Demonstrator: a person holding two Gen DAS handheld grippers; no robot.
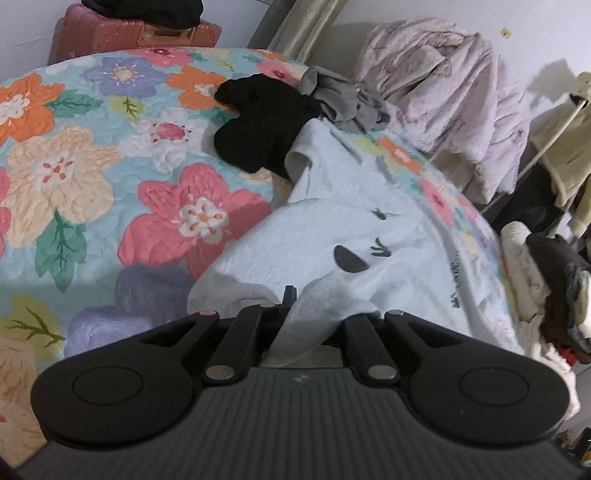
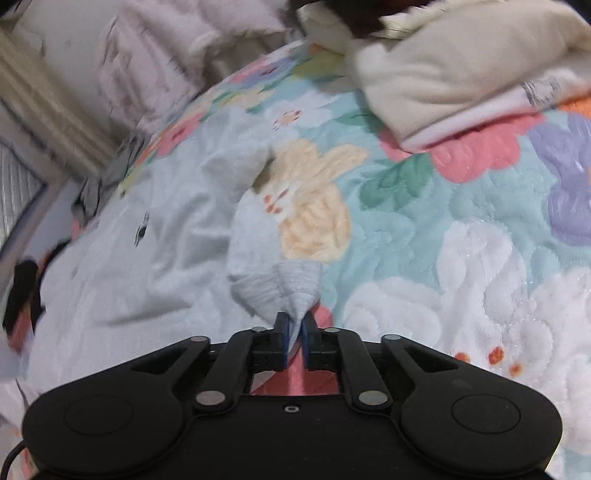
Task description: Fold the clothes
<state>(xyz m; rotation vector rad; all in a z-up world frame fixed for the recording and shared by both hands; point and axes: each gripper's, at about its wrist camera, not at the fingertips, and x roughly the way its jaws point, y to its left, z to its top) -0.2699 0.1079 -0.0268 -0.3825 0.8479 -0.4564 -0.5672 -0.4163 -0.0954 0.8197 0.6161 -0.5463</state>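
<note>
Here, the soft pale blue fleece top (image 1: 332,236) with a sleepy cartoon face lies spread on the bed, filling the middle and lower right of the left view, with two little closed eyes and a dark oval mouth stitched on it. The left gripper (image 1: 295,314) at the bottom middle pinches a fold of the top; cloth hides one finger. In the right view the right gripper (image 2: 294,332) is squeezed tight on the ribbed cuff (image 2: 284,288) of the top's sleeve, low in the middle. There is small dark writing near the top's right edge, but it is too blurry to read. Under it all is the quilted bedspread with big bright flowers (image 1: 92,166). A black bundle of clothing (image 1: 258,125) and a crumpled grey cloth (image 1: 343,103) sit just past the top, upper middle. A pink suitcase (image 1: 122,33) stands at the upper left. A cream fleece garment (image 2: 461,66) lies at the upper right of the right view.
</note>
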